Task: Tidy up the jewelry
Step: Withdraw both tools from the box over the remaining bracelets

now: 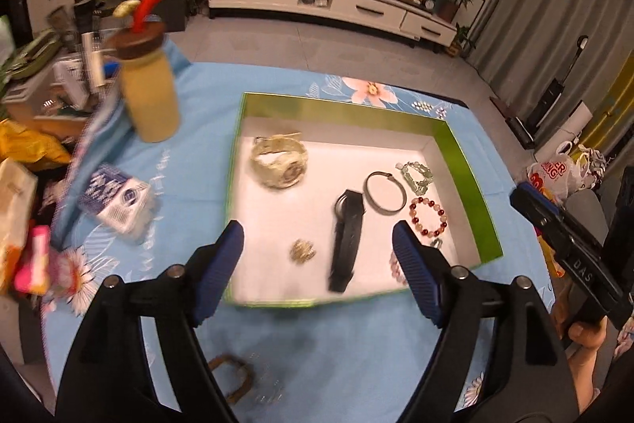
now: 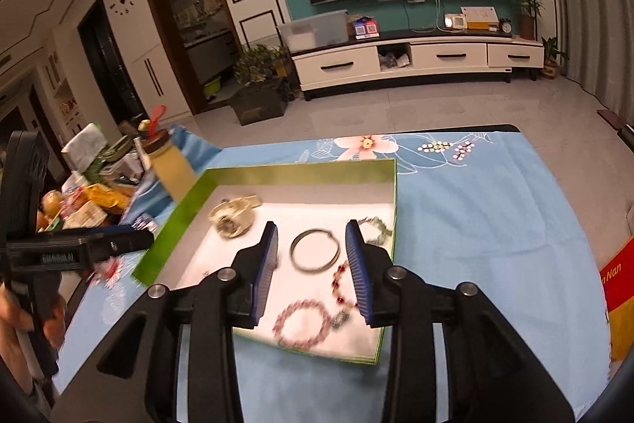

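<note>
Most of the jewelry already lies in the green-walled box point(image 1: 467, 161) on the blue flowered tabletop point(image 1: 317, 335). Inside you have a pale watch point(image 1: 279, 161) at the far left, a black strap point(image 1: 346, 236) in the middle, a small gold brooch point(image 1: 303, 250) near the front, a metal bangle point(image 1: 386, 194), a green bead bracelet point(image 1: 416, 177) at the far right, a red bead bracelet point(image 1: 430, 217) and a pink bead bracelet point(image 2: 303, 322) at the near edge.

Your left gripper point(image 1: 317, 264) hangs above the front of the box with its jaws spread wide and nothing between them. Your right gripper point(image 2: 313, 268) is partly parted over the bangle and also carries nothing.

What seems left: a brownish ring-like piece point(image 1: 233, 377) lies on the cloth in front of the box, under your left gripper, with something small and glittery beside it, too blurred to name. You probably need to bring those in. The pieces inside lie loose rather than lined up, so some tidying may remain too.
</note>
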### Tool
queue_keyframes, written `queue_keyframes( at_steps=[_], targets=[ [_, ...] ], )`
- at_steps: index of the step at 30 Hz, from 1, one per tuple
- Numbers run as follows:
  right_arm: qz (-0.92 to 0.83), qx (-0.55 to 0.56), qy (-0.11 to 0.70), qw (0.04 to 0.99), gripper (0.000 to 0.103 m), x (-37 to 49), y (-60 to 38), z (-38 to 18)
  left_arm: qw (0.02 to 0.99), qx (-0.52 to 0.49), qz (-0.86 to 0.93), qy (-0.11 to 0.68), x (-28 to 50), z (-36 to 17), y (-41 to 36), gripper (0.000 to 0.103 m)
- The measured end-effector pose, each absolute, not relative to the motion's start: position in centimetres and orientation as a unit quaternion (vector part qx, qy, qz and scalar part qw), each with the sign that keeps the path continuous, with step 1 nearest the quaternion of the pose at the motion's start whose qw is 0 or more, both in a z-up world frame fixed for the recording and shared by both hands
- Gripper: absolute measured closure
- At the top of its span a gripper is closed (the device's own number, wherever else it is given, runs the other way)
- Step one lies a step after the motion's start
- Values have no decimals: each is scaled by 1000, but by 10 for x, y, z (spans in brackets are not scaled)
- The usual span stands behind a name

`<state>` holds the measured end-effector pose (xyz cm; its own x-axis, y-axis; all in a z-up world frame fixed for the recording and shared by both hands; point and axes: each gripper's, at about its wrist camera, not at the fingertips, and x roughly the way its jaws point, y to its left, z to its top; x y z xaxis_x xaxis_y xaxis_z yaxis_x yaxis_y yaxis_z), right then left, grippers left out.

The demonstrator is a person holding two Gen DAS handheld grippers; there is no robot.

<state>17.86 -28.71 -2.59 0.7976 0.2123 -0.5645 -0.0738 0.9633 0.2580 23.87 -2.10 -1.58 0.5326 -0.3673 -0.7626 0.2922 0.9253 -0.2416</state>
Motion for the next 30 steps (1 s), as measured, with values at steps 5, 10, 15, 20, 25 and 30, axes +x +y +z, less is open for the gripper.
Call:
queue_keyframes(
  at_steps=[5, 10, 15, 20, 25, 30],
  targets=[
    [96, 102, 314, 939, 67, 142, -276, -28, 885, -37, -161, 435, 203, -14, 12, 23],
    [111, 93, 326, 934, 67, 114, -262, -35, 885, -33, -132, 445, 159, -31, 43, 23],
    [131, 82, 343, 927, 67, 87, -243, -45, 883, -35, -109, 455, 124, -50, 64, 23],
    [166, 70, 371, 911, 67, 67, -215, -62, 891, -51, -71, 445, 91, -69, 82, 23],
    [203, 65, 406, 888, 67, 55, -179, -87, 881, -74, -68, 462, 75, -92, 94, 23],
    [222, 73, 444, 865, 67, 61, -153, -105, 875, -88, -66, 471, 69, -104, 102, 23]
  ],
)
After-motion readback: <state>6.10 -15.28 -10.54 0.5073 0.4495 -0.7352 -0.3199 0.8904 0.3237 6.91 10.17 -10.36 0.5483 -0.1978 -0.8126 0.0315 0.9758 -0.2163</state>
